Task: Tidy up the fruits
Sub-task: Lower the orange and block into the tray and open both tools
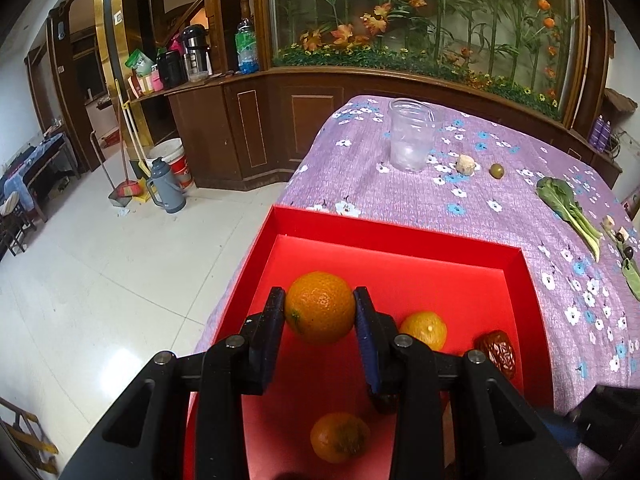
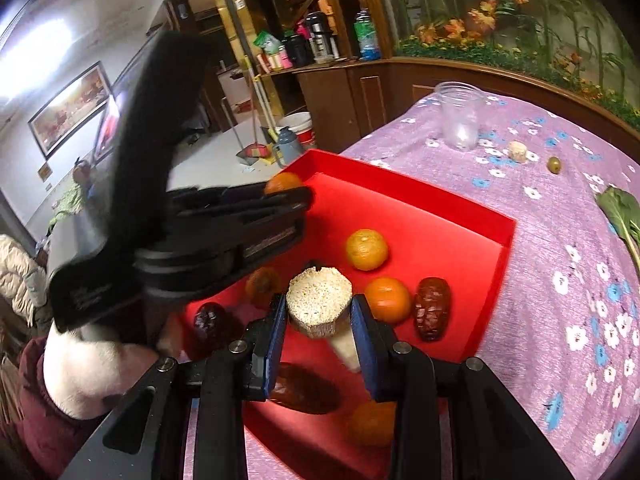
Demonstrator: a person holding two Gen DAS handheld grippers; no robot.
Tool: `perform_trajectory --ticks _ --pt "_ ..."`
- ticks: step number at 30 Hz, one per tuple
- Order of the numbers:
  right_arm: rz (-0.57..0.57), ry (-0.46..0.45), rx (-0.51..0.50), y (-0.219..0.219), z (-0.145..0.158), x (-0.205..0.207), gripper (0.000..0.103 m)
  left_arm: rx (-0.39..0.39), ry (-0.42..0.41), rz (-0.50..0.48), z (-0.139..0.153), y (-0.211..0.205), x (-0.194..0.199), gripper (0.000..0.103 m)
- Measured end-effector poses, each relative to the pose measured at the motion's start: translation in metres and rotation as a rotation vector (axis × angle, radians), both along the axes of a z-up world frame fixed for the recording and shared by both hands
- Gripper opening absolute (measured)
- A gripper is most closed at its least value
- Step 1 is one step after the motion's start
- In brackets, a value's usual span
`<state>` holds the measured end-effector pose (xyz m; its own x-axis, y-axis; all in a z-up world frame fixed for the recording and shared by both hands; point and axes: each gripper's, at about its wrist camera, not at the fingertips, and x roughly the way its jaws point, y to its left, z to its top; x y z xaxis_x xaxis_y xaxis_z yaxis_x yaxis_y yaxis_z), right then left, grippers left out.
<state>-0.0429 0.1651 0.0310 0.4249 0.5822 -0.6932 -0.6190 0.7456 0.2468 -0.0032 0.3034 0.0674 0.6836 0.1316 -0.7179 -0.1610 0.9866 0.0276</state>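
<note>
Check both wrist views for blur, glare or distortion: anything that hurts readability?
Left wrist: sharp; the orange in the left gripper reads clearly; fisheye bends the red box; glare on the floor. Right wrist: the left gripper is motion-blurred, bright washout at upper left.

A clear plastic cup (image 1: 412,136) stands near a leafy green (image 1: 568,210) on the floral tablecloth (image 1: 400,196).

Red box (image 1: 400,240) looking like matt card; tablecloth (image 1: 400,184) showing woven cloth w/ flower print; cup (image 1: 412,136) looking clear plastic; held orange (image 1: 320,308) showing dimpled, slightly glossy peel; cut stalk piece (image 2: 319,300) showing rough, porous face; floor tiles (image 1: 100,280) gleaming glossy
</note>
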Motion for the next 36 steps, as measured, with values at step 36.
perform_trajectory --ticks 36 --pt "0.076 -0.008 -0.081 0.047 -0.029 0.002 0.037 -0.074 0.222 -0.102 -0.032 -0.003 0.071 0.045"
